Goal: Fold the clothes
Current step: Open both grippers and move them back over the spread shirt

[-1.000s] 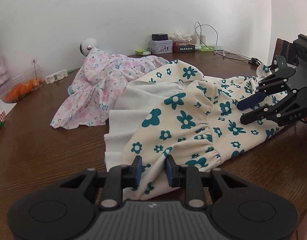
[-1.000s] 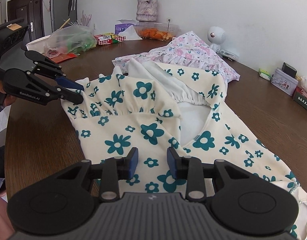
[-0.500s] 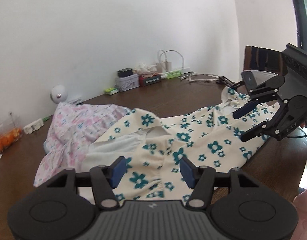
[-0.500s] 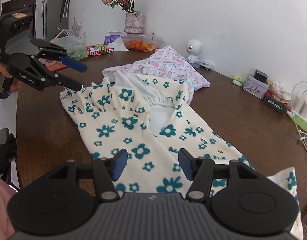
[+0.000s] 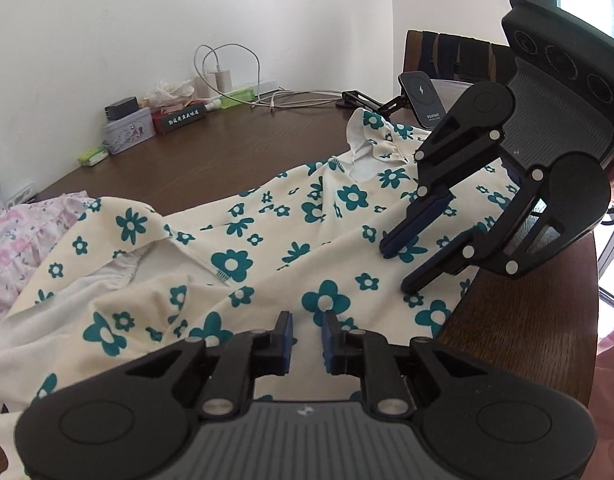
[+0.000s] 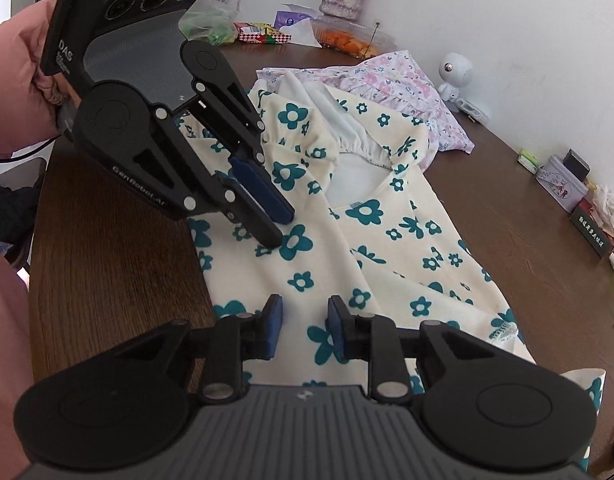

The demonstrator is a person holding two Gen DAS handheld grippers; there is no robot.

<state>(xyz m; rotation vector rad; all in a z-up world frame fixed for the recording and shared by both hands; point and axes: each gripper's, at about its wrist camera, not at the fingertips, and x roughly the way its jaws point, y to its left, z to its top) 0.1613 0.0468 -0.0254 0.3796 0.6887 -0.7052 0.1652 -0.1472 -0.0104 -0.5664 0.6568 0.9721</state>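
Both jaw pairs stand apart, gripping nothing: left gripper [image 5: 306, 326] and right gripper [image 6: 303, 312] hover over the floral dress [image 5: 267, 248] spread on the table [image 5: 235, 148]. I judge the next grasp should take the near hem edge at two well-spaced points, pinching one layer only.

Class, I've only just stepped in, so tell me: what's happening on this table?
A person holds a gripper in each hand over a cream dress with teal flowers spread on a brown wooden table. The left gripper and right gripper both hover just above the fabric, jaws slightly apart, gripping nothing. The dress lies rumpled, its white lining showing, not yet neatly folded. A pink floral garment lies beyond it.
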